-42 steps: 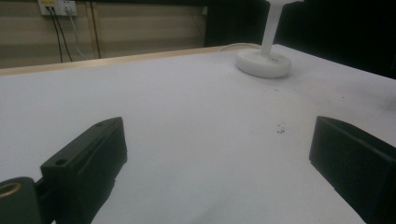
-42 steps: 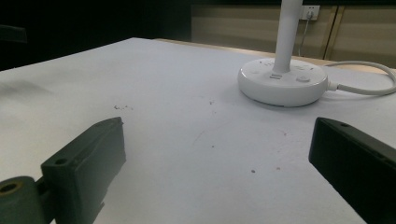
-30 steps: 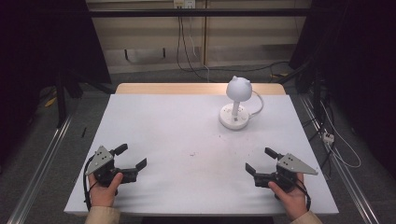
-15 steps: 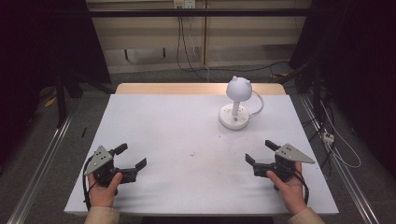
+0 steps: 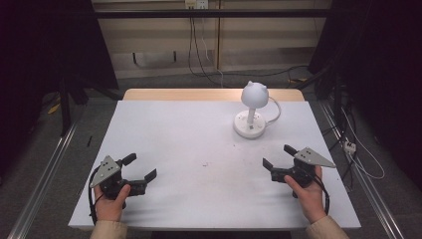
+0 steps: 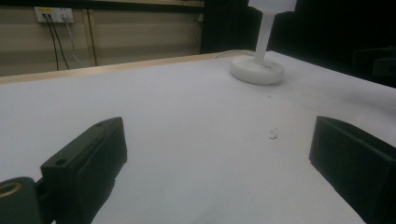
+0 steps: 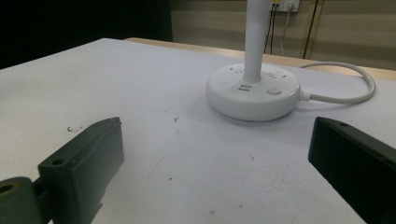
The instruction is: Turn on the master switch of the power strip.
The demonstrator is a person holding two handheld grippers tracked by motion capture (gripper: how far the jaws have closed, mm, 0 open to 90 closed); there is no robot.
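Note:
A white desk lamp (image 5: 252, 107) with a round head and a round base stands at the back right of the white table (image 5: 189, 134); its base (image 7: 253, 91) lies just ahead in the right gripper view, and the lamp (image 6: 258, 65) is far off in the left gripper view. My left gripper (image 5: 140, 167) rests near the front left corner, open and empty. My right gripper (image 5: 279, 157) is held open and empty at the front right, pointing toward the lamp base, well short of it. Its jaws stand wide apart.
The lamp's white cable (image 5: 273, 112) curls off behind the base toward the table's back edge. A wooden strip (image 5: 199, 94) borders the far side. Small dark specks (image 5: 204, 164) mark the table's middle. Cables and wall sockets (image 5: 195, 5) lie beyond.
My right gripper has moved forward and slightly left, toward the lamp. The left gripper has stayed in place.

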